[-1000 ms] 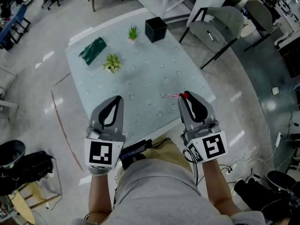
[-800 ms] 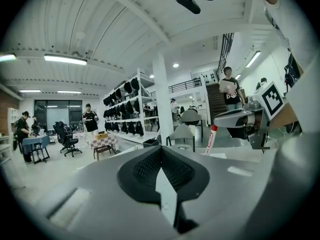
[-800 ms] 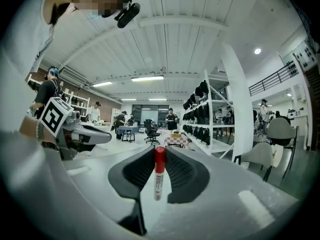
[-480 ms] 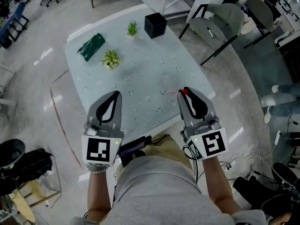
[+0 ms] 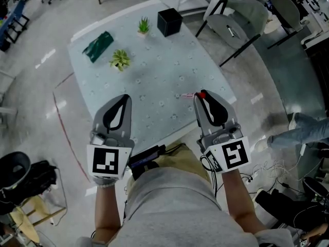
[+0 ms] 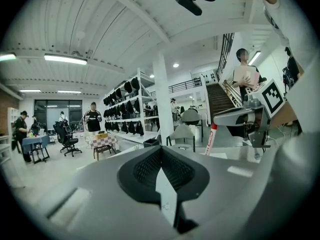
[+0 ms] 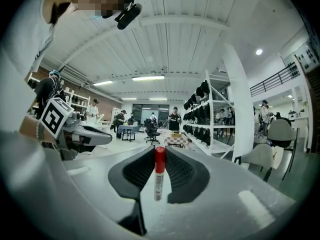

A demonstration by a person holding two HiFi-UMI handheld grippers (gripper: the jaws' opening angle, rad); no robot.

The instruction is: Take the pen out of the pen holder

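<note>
A white pen with a red cap (image 7: 159,173) stands upright between the pads of my right gripper (image 7: 159,153), which is shut on it. In the head view this gripper (image 5: 201,96) hovers over the table's near right corner, the pen (image 5: 196,94) sticking out at its tip. The black cube pen holder (image 5: 169,21) stands at the table's far edge, well away from both grippers. My left gripper (image 5: 123,99) hangs over the near left edge, shut and empty; its jaws (image 6: 161,150) meet in its own view, where the pen (image 6: 210,139) shows at the right.
On the pale table (image 5: 169,71) stand two small potted plants (image 5: 143,25) (image 5: 120,59) and a dark green packet (image 5: 98,46). Grey chairs (image 5: 234,24) stand right of the table. A person's legs (image 5: 295,130) are on the floor at right. A black bag (image 5: 25,179) lies left.
Both grippers keep still, the pen staying in the right one. The head view has drifted slightly, and a person's legs have come in along the floor at the right edge.
</note>
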